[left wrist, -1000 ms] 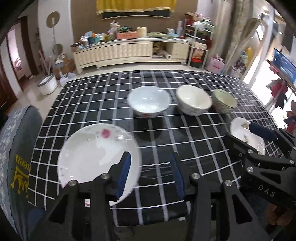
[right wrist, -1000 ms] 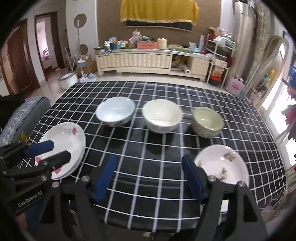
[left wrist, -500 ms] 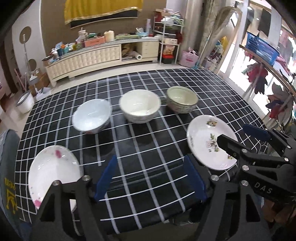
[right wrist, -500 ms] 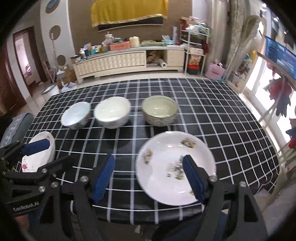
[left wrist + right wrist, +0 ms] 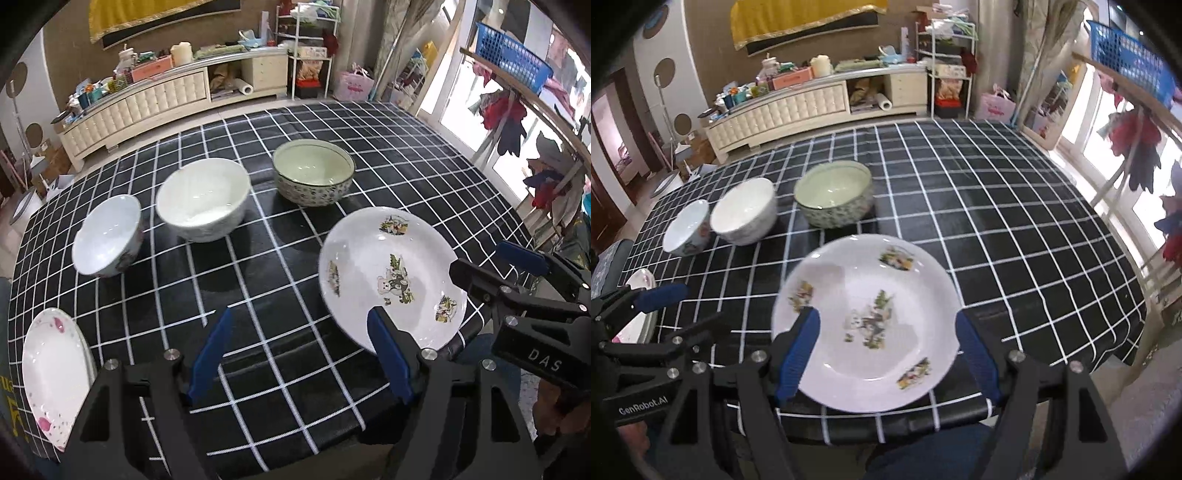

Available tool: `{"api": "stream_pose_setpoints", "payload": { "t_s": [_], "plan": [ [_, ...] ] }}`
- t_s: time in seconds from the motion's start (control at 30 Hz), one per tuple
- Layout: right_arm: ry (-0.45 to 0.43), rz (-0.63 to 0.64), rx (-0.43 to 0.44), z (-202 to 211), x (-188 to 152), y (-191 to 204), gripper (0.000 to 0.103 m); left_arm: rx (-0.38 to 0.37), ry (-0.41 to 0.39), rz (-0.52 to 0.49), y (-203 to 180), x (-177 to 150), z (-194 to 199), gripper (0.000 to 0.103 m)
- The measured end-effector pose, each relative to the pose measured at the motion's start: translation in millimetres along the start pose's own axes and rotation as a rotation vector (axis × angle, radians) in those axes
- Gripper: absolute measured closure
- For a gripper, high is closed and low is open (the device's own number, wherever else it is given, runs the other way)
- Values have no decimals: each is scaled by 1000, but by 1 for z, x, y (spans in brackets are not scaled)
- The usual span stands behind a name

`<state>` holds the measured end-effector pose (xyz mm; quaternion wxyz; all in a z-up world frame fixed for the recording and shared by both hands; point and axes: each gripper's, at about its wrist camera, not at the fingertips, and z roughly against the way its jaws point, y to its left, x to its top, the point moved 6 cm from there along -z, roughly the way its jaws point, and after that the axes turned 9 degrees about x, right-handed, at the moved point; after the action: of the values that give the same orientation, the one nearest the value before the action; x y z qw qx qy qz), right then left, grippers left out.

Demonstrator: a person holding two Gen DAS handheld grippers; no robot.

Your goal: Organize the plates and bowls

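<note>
The right gripper (image 5: 886,354) is shown hovering low over the near edge of the bear-print plate (image 5: 864,321), its jaws spread wide and empty, one blue pad set toward each side of the plate so that the rim lies between them – no contact can be made out. The plate is round, so no long axis is offered; it lies directly ahead of and below this claw, flat on the cloth near the table's front edge. The left gripper (image 5: 299,354) is seen beside it, to the plate's left, jaws likewise apart with nothing between them after having just been opening; the plate (image 5: 391,280) sits off its right pad, so the right hand is judged the nearer and better aligned. A second plate, the pink-flowered plate (image 5: 55,369), rests at the table's left front corner, well apart from the first. Three bowls stand in a row farther back: the pale blue bowl (image 5: 107,236), the white bowl (image 5: 203,199) and the green-lined bowl (image 5: 314,173). All rest on the checked tablecloth (image 5: 388,147), black with white lines – smooth and glossy, likely slippery under glazed ware. Behind, a cream sideboard (image 5: 783,110) cluttered with boxes is visible, and bright windows with hanging laundry at the right.
</note>
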<state>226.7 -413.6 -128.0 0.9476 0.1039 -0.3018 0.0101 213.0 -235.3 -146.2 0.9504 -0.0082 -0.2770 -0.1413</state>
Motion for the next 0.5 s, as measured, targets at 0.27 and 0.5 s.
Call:
{"api": "stream_pose_setpoints", "payload": {
  "t_s": [0.27,0.5],
  "plan": [
    [63,-29,-15,-24,-1,-30,24,14,64,17,-16,7,-35,30],
    [116,-40,-1,-41,-5,-43,24,26,145,26,-24,3,-72,30]
  ]
}}
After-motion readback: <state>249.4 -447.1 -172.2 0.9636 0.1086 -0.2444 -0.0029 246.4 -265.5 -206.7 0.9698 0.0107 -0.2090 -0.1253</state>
